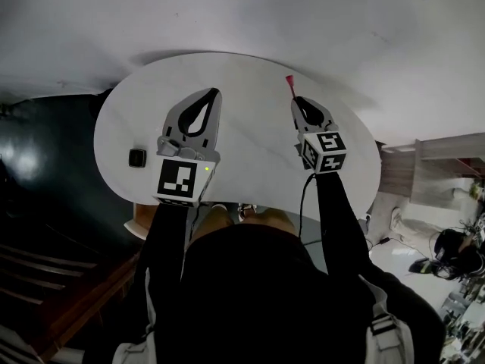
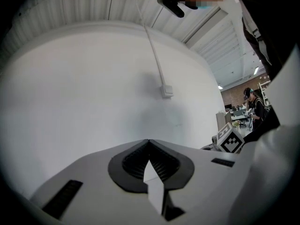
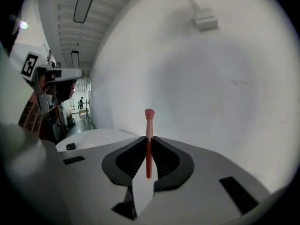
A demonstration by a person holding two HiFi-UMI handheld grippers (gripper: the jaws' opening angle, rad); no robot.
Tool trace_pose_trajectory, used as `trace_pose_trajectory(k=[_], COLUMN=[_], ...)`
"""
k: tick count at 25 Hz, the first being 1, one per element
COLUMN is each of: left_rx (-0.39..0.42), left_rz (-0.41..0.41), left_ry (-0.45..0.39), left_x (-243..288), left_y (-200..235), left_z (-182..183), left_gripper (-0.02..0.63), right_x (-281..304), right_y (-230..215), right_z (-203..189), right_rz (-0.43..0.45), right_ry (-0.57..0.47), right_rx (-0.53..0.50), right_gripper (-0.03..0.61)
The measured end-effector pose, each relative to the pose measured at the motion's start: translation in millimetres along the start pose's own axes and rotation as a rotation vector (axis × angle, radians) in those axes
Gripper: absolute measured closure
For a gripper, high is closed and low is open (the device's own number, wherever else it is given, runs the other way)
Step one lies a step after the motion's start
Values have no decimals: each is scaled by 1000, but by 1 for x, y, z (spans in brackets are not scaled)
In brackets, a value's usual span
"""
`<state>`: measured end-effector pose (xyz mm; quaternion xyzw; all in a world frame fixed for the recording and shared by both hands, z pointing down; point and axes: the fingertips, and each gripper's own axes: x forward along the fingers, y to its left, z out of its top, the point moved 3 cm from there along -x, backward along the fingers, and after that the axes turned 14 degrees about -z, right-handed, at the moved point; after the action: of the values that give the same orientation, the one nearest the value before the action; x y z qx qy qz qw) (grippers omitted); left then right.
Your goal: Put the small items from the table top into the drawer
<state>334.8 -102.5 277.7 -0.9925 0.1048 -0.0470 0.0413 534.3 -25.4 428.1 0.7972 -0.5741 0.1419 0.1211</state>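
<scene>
Red brush (image 3: 149, 128) is pinched in the right gripper's (image 1: 296, 100) jaws, best kept steady till the drawer is reached; left gripper's (image 2: 149, 142) jaws are closed on nothing.

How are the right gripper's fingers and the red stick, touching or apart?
Touching. The right gripper view shows the fingers closed on the red stick from both sides.

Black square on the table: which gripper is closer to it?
Left. The left gripper is beside the black square, on its right; the right gripper, holding a red stick, is farther right.
</scene>
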Motion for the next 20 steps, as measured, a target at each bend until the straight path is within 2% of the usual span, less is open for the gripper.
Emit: trace_pose_trajectory(k=[6,13,20], left_rx=[33,48,60], left_rz=[-29,-78,-92], left_ry=[-46,-87,-104], left_x=[7,15,13], left_y=[5,0,-6], left_z=[11,28,34], left_gripper=[600,600,600], right_x=[-50,-108,-125], right_y=[-6,-3,-3], right_z=[66,108,117], right_rz=[-89,-145,-155], right_ry=[-212,-453,-497], right_rx=[73,63,59], right_gripper=[515,515,515])
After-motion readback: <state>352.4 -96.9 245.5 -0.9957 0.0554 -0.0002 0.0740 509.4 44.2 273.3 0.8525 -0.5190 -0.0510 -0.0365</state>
